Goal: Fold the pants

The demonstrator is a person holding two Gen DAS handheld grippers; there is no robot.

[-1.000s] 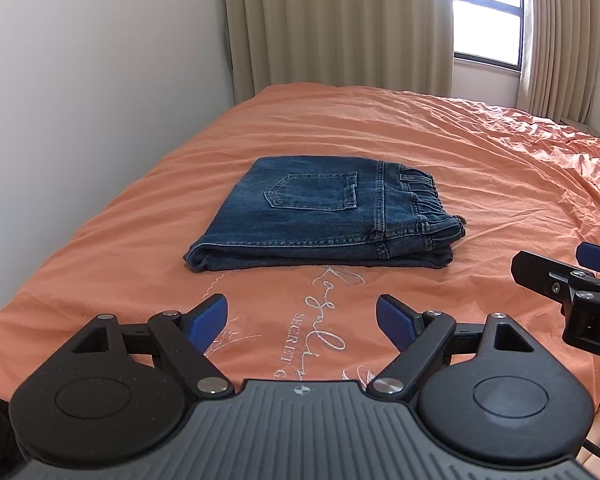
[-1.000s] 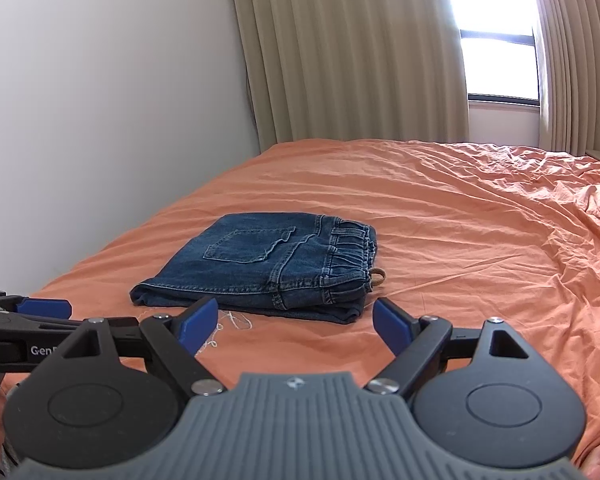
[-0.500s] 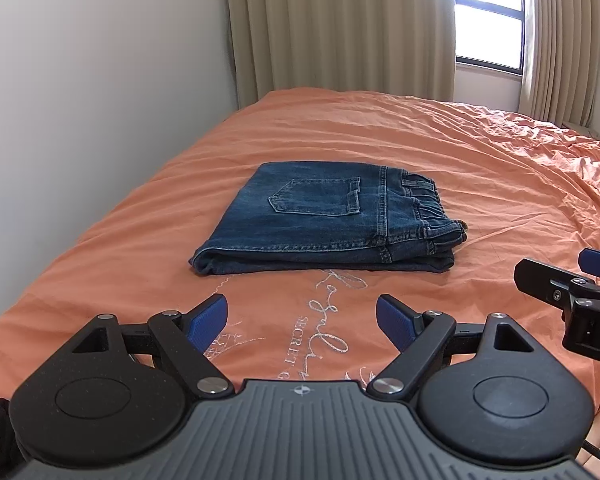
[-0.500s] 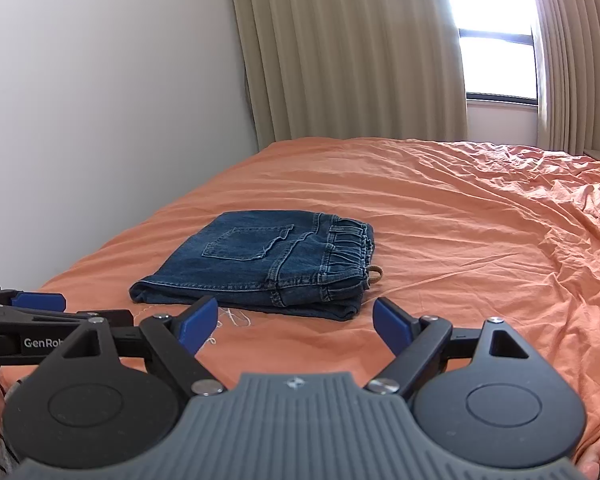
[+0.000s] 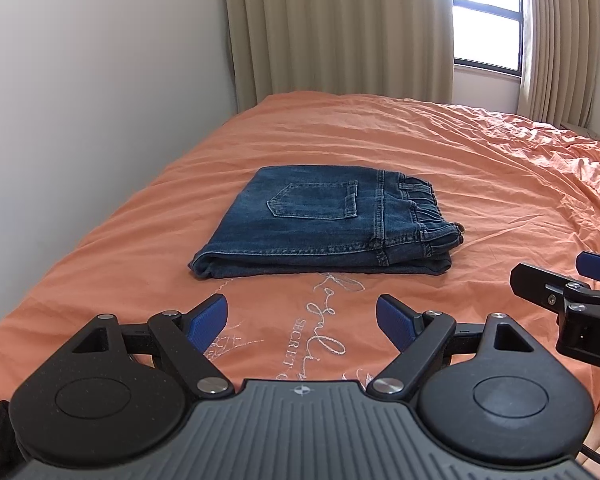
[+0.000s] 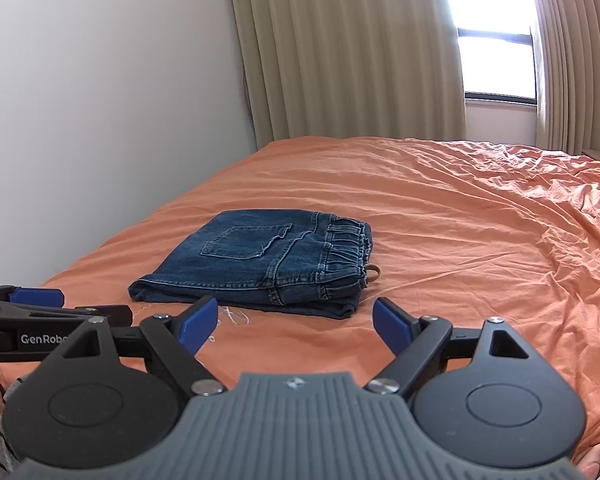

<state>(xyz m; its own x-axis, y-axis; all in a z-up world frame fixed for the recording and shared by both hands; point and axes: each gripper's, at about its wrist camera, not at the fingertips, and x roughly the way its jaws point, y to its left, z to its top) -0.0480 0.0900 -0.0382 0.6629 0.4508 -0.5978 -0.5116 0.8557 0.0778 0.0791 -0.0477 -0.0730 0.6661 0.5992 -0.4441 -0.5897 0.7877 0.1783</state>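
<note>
Blue denim pants (image 5: 324, 220) lie folded into a compact rectangle on the orange bed, back pocket up, elastic waistband to the right. They also show in the right wrist view (image 6: 260, 260). My left gripper (image 5: 300, 320) is open and empty, held above the bedsheet short of the pants' near edge. My right gripper (image 6: 296, 322) is open and empty, also short of the pants. The right gripper's fingers (image 5: 540, 286) show at the right of the left wrist view. The left gripper's fingers (image 6: 60, 312) show at the left of the right wrist view.
The orange bedsheet (image 5: 480, 184) has white embroidered lettering (image 5: 320, 328) near me and wrinkles at the right. A white wall (image 5: 80, 120) runs along the bed's left side. Beige curtains (image 5: 340, 28) and a bright window (image 5: 486, 20) are behind the bed.
Both grippers have drawn back and risen slightly from the folded pants, which sit a bit farther up in both views. Both stay open. The pants have not moved.
</note>
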